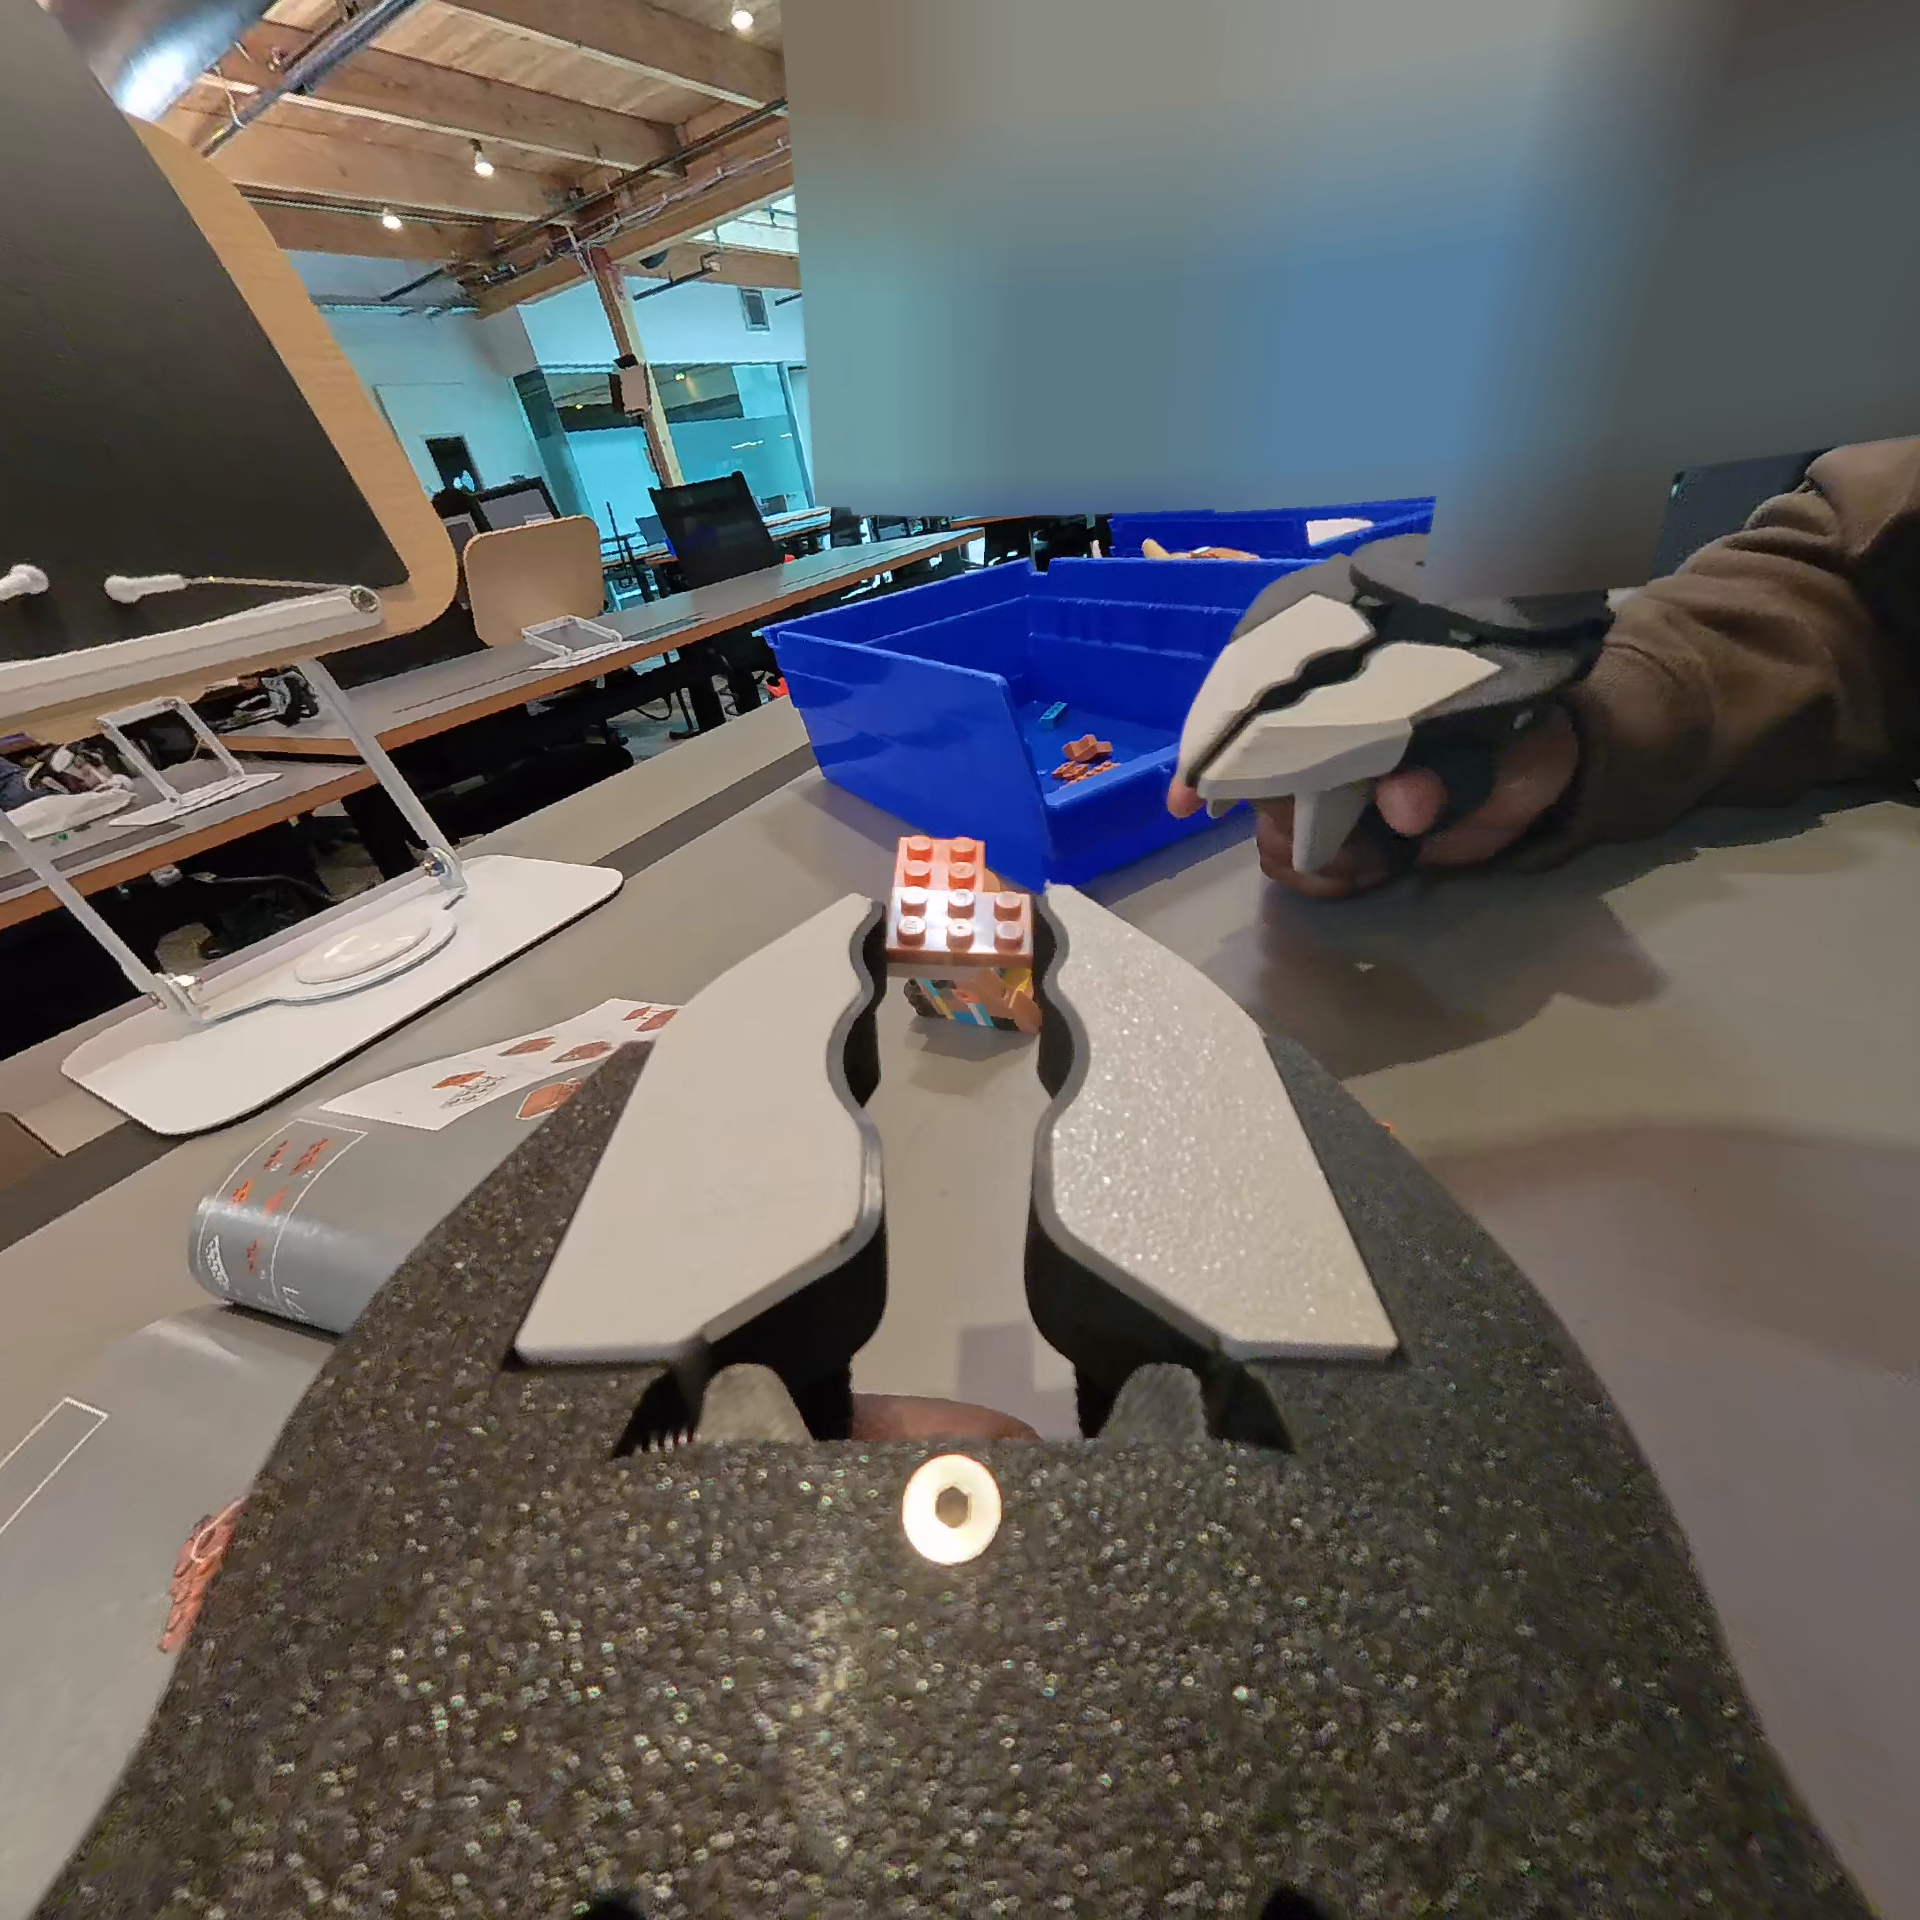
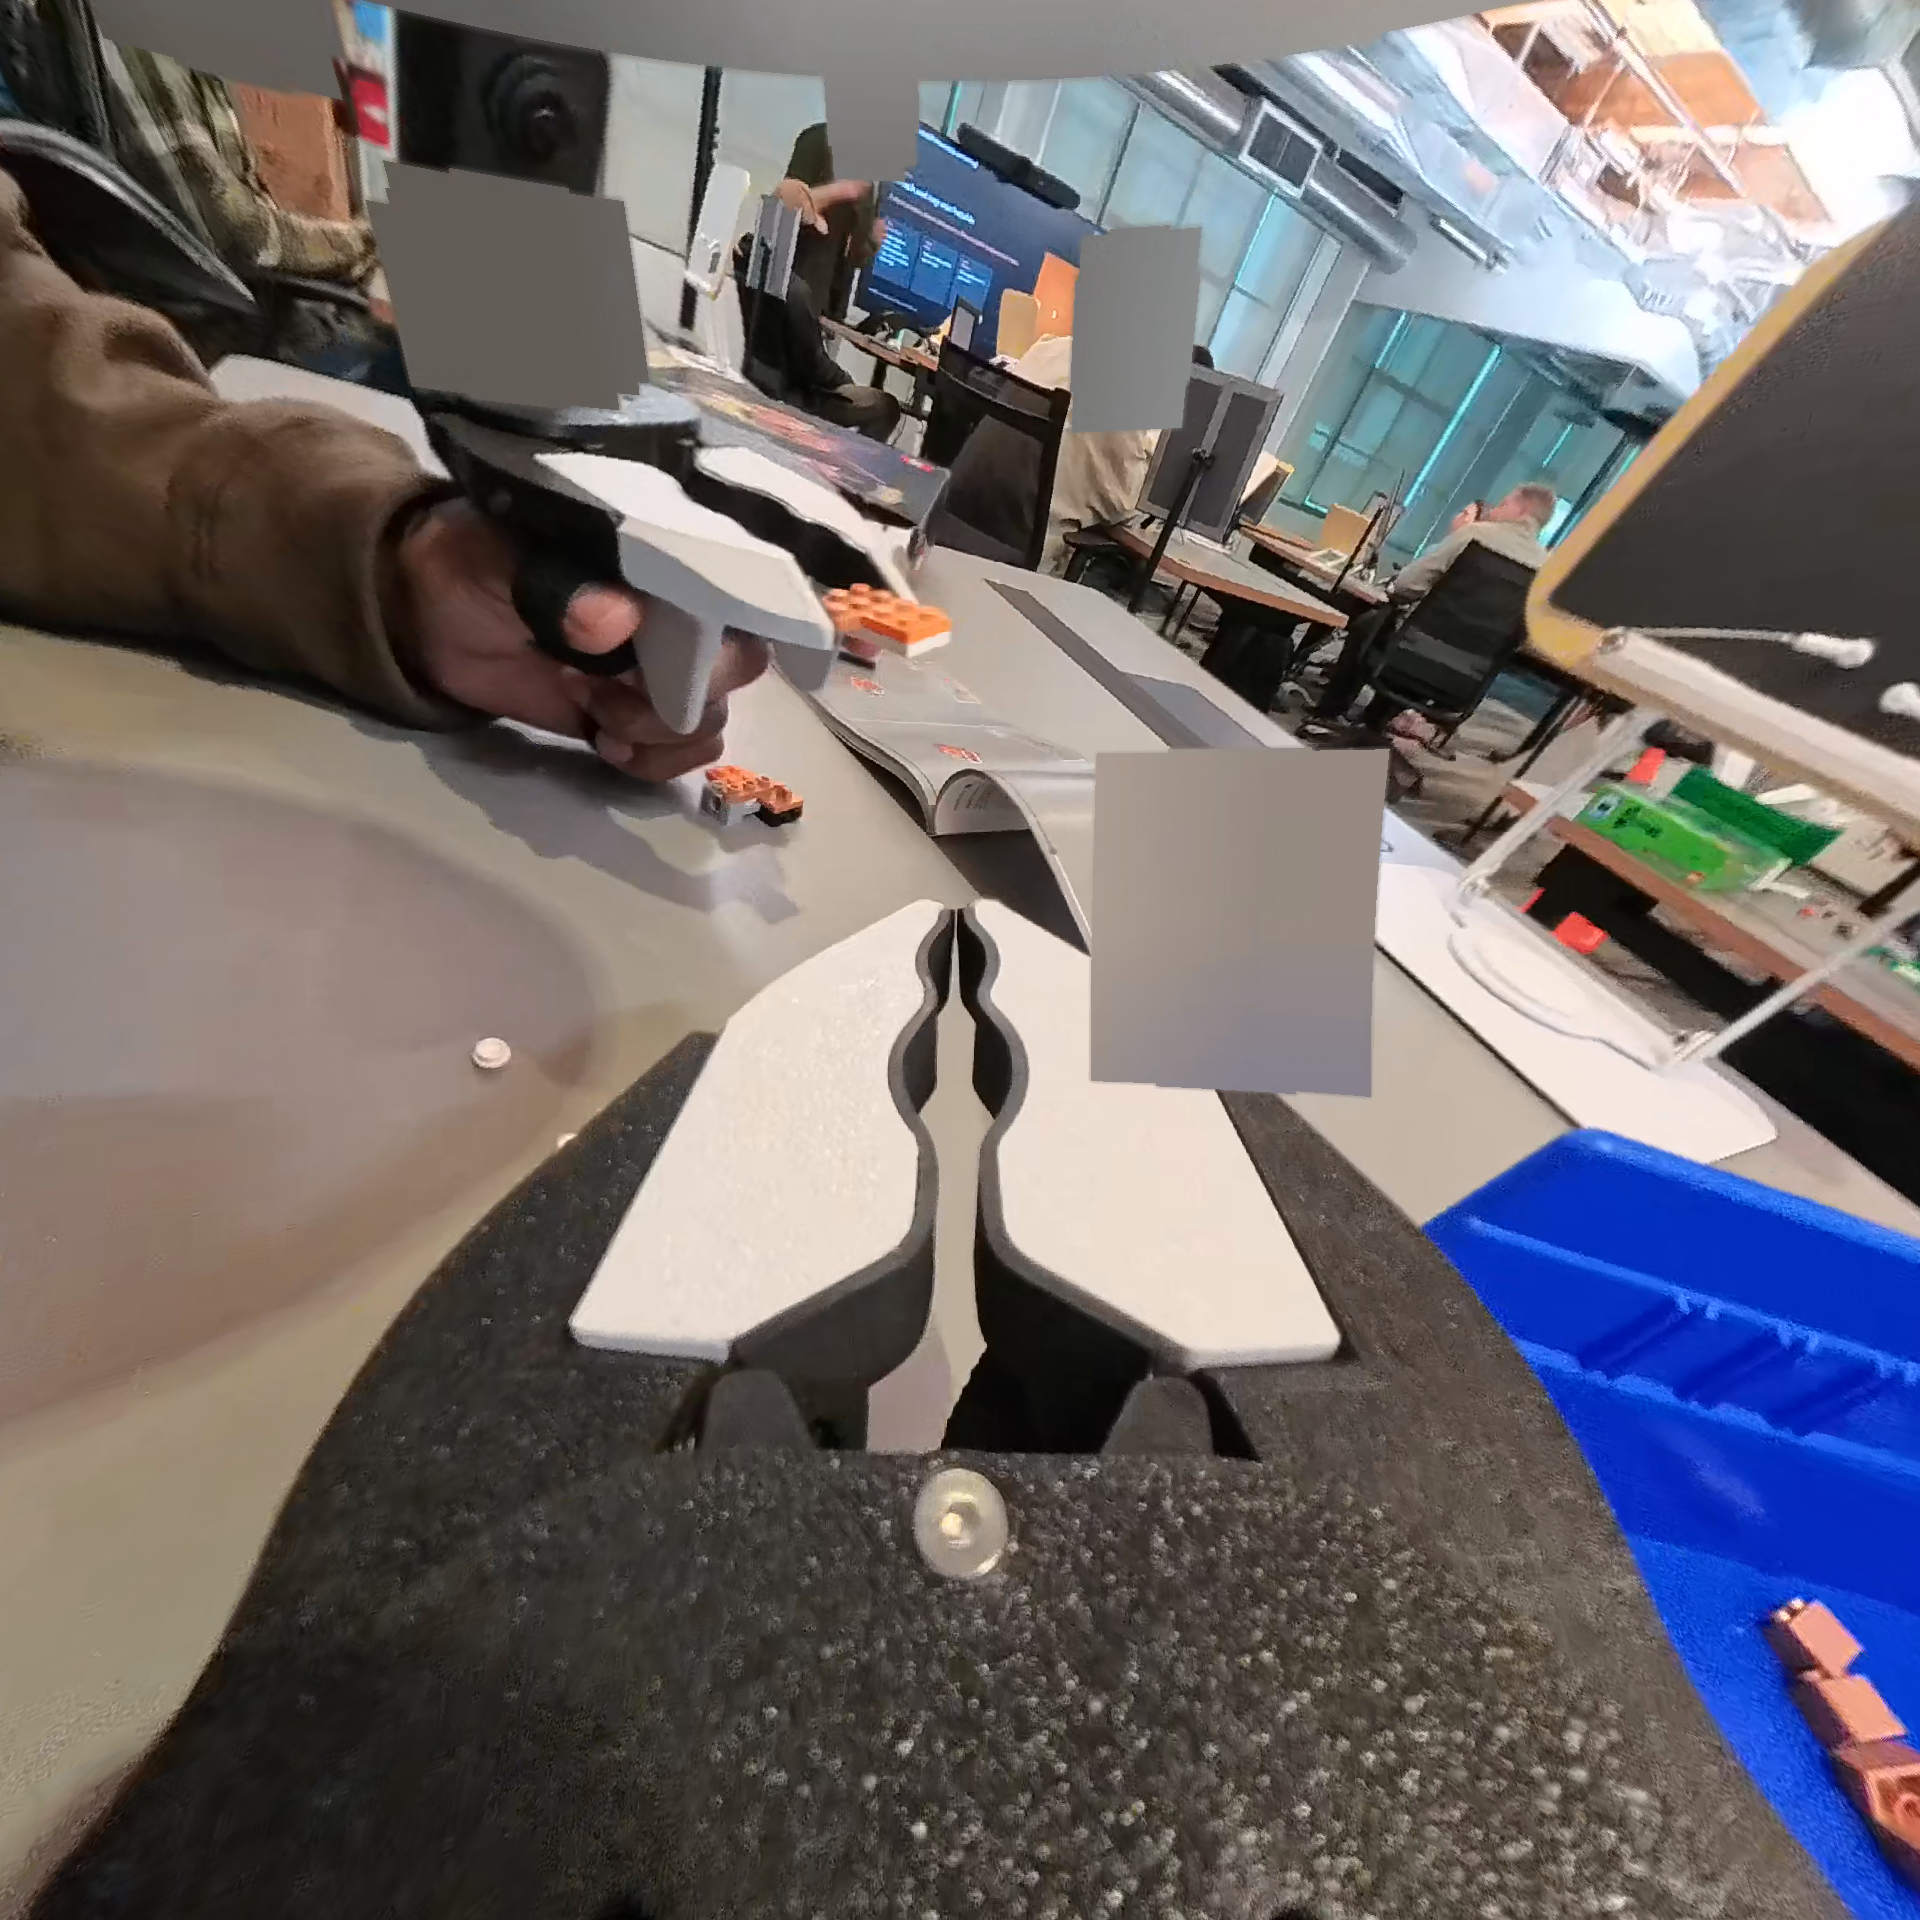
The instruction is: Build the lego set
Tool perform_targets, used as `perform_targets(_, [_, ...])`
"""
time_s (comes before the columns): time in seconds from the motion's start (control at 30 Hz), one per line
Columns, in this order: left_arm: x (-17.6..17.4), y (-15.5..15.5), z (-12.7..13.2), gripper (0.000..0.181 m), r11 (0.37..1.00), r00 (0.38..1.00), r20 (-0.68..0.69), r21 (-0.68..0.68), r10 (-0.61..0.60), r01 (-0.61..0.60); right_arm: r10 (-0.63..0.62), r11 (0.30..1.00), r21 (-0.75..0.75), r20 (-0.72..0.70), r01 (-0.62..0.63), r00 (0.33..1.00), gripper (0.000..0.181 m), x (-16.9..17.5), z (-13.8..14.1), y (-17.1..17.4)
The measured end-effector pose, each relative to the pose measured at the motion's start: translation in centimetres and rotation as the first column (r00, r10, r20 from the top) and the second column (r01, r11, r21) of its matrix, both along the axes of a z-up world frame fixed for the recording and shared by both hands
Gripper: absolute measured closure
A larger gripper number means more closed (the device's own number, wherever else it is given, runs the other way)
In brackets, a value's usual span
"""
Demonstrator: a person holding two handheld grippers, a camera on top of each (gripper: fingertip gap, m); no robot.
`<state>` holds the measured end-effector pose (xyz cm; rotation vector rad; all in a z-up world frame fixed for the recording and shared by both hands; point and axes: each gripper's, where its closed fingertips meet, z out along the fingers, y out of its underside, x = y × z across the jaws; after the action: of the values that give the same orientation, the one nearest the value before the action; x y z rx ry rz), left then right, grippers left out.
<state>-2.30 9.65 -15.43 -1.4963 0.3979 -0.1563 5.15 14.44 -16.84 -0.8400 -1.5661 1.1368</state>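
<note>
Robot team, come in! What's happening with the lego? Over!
Left gripper shut on brown studded lego assembly, held above grey table. Right gripper shut, empty, beside blue plastic bin. Nothing in the way.

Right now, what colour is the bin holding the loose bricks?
Bright blue bin, clearest in the left wrist view.

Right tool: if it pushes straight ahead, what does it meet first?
The right tool, shut and empty, points over bare table toward the open instruction booklet; that looks first, though depth is unclear.

Open-plan office: desk rows point(image 1: 727, 613), office chairs point(image 2: 1455, 613), wall screen point(image 2: 956, 249).
</note>
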Motion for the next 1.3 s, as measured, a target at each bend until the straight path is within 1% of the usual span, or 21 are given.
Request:
perform_targets(0.13, [0.6,-0.1,-0.3,0.155,1.000,0.999,-0.041,-0.019,-0.017,0.016,0.018,0.999,-0.050,0.084,-0.014,0.996,0.181,-0.1,-0.7,0.1])
perform_targets(0.23, [1.3,-0.1,-1.0,0.155,0.995,0.998,-0.043,-0.087,-0.049,0.045,0.032,0.999,-0.043,0.166,-0.025,0.986,0.181,-0.3,-1.8,-0.2])
perform_targets(0.47, [1.5,0.0,-2.6,0.154,0.979,0.997,-0.048,-0.197,-0.058,0.048,0.070,0.998,-0.023,0.285,-0.066,0.956,0.181,-0.1,-3.4,-1.2])
perform_targets(0.77, [2.1,-0.3,-3.4,0.155,0.969,0.991,-0.103,-0.241,-0.082,0.055,0.086,0.991,0.062,0.357,-0.116,0.930,0.180,0.3,-4.9,-2.6])
perform_targets(1.0, [2.3,-0.5,-3.7,0.155,0.963,0.989,-0.111,-0.262,-0.092,0.061,0.098,0.988,0.074,0.375,-0.135,0.922,0.181,0.5,-5.3,-2.9])
perform_targets(1.3, [2.9,-0.7,-4.1,0.155,0.958,0.986,-0.118,-0.276,-0.118,0.082,0.143,0.962,0.145,0.460,-0.232,0.877,0.177,1.2,-6.8,-4.6])
